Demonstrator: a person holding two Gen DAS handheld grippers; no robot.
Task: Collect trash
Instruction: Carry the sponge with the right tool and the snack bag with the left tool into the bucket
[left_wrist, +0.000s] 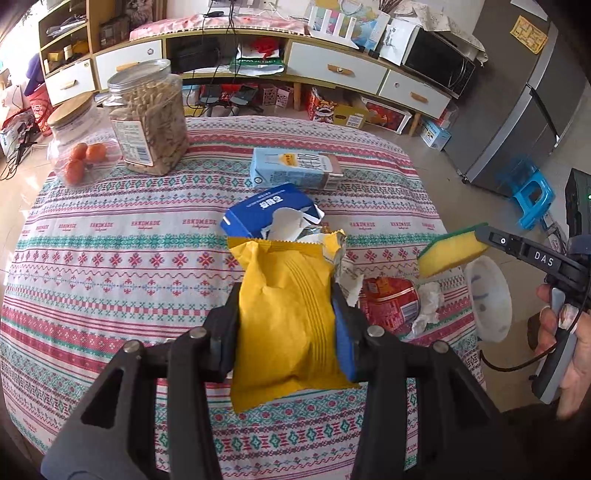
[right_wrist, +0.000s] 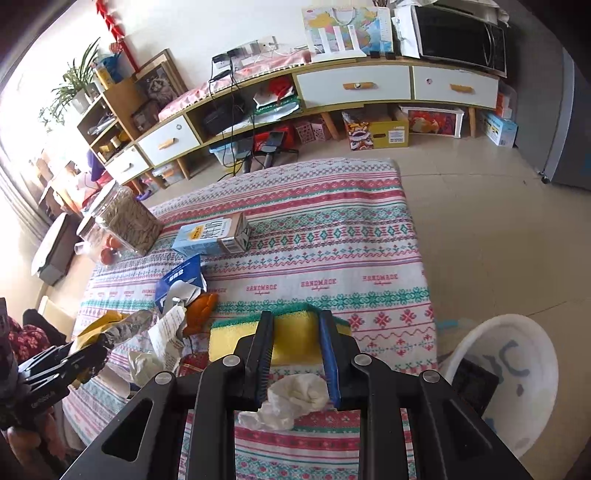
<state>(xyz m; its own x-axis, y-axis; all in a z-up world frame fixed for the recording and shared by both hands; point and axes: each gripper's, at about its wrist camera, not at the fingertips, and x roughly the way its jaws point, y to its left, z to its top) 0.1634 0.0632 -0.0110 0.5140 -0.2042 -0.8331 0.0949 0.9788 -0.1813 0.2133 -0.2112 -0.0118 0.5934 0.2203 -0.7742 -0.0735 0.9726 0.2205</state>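
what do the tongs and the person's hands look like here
Both tongs, left and right, are matte black angular frames with silver pivot bolts; each has one black ribbed pad and one blue pad. The right one, in the left wrist view, bears white "DAS" lettering, a grey handle and a thin black cable. A floral sleeve shows at the left hand.

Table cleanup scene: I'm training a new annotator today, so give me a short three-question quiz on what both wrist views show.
1. True or false: the left gripper is shut on the yellow snack bag.
2. What does the right gripper hold? A) crumpled tissue B) yellow-green sponge C) blue carton
3. Fill in: the light blue milk carton lies on its ____ on the tablecloth.

Key
1. True; both pads press the bag's sides.
2. B; the yellow-green sponge sits between the pads, while the crumpled tissue lies on the cloth below.
3. side
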